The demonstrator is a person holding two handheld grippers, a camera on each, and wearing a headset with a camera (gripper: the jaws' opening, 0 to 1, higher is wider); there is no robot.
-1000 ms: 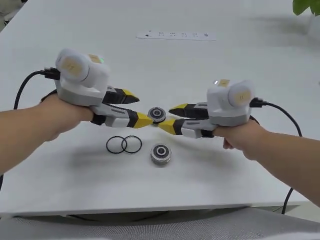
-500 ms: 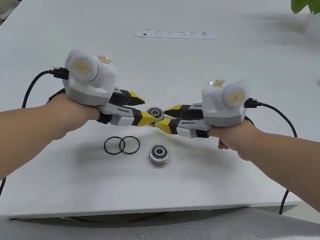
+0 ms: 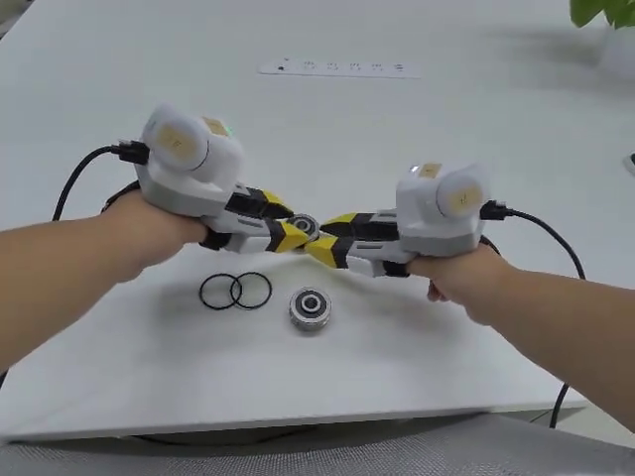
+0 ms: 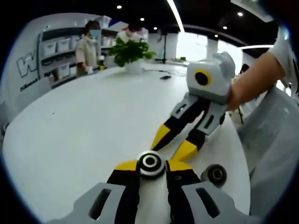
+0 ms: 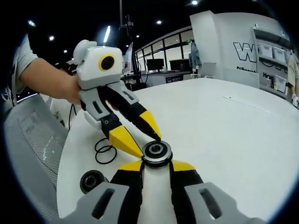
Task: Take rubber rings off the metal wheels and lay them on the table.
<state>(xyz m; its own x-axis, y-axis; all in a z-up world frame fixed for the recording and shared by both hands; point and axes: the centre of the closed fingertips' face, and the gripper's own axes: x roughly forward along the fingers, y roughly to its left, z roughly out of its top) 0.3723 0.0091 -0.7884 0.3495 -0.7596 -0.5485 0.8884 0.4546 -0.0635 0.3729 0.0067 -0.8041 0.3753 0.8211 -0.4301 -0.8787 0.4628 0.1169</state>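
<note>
A metal wheel [image 3: 305, 226] with a black rubber ring hangs above the white table [image 3: 446, 129], pinched from both sides. My left gripper [image 3: 288, 223] grips it from the left and my right gripper [image 3: 325, 236] from the right, their yellow tips nearly touching. In the left gripper view the wheel [image 4: 150, 163] sits between my own tips, with the right gripper [image 4: 174, 143] beyond. The right gripper view has the wheel [image 5: 156, 153] between its tips too. Two loose rubber rings [image 3: 235, 291] lie overlapping on the table. A second wheel [image 3: 311, 308] rests beside them.
A white power strip [image 3: 337, 68] lies at the far side of the table. A green plant [image 3: 600, 12] stands at the far right corner. Black cables [image 3: 74, 183] trail from both grippers. The table's front edge [image 3: 298, 421] runs close below the wheel.
The left gripper's jaws, wide apart a second ago, have narrowed onto the wheel. Both grippers have drawn closer together. The rings and the second wheel stay put.
</note>
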